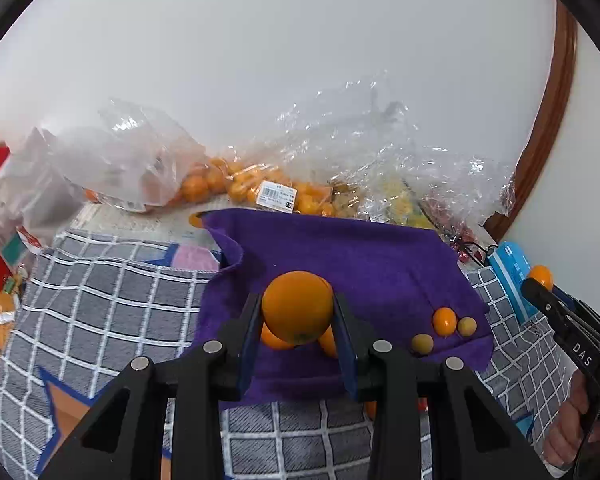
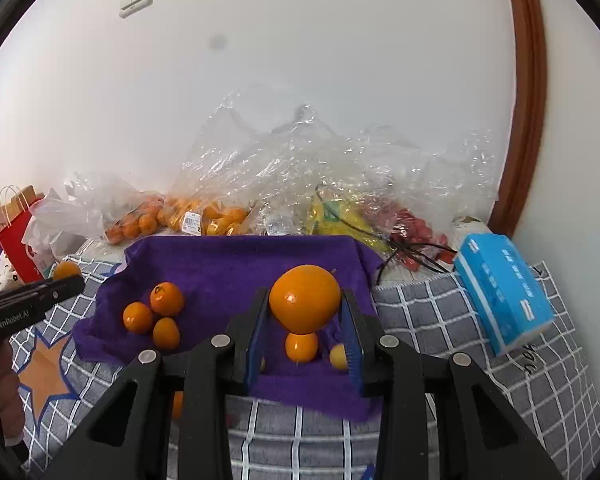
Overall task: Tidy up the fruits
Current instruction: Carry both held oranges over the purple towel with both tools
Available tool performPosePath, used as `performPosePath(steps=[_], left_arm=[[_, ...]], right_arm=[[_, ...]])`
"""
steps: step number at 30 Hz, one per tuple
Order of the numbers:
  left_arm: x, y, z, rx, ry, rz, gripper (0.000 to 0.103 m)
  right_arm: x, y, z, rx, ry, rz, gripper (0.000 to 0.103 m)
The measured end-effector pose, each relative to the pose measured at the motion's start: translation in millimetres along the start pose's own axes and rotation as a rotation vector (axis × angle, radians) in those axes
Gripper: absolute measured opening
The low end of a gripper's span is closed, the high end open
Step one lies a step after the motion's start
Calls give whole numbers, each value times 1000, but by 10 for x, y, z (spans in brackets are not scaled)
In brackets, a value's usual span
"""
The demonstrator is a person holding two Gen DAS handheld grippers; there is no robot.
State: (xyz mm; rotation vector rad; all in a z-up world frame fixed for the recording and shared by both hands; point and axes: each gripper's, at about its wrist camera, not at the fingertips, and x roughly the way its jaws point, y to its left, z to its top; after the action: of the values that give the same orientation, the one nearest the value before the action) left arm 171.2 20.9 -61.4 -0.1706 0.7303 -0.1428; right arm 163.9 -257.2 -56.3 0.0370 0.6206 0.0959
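Observation:
A purple towel [image 1: 360, 256] [image 2: 236, 264] lies on a grey checked cloth. My left gripper [image 1: 297, 312] is shut on an orange [image 1: 298, 306] held above the towel's left side, over other oranges [image 1: 274, 340]. In the right wrist view those three oranges [image 2: 156, 316] sit together on the towel. My right gripper [image 2: 305, 304] is shut on another orange [image 2: 305, 298] above small fruits [image 2: 301, 346] on the towel's right side. In the left wrist view the small fruits [image 1: 444, 321] lie on the towel, and the right gripper's orange [image 1: 541, 276] shows at the right edge.
Clear plastic bags of small oranges [image 1: 240, 184] [image 2: 204, 216], yellow fruit [image 2: 332, 212] and red fruit [image 2: 416, 228] lie behind the towel against the wall. A blue tissue pack [image 2: 500, 284] is at right. A red paper bag [image 2: 14, 236] stands at left.

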Motion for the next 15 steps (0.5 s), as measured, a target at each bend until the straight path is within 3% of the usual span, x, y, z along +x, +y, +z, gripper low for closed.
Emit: performPosePath(steps=[15], left_arm=[[532,96,-158,-20,69,-38,33]], right_arm=[[806,-248,-230,26,125,-23,34]])
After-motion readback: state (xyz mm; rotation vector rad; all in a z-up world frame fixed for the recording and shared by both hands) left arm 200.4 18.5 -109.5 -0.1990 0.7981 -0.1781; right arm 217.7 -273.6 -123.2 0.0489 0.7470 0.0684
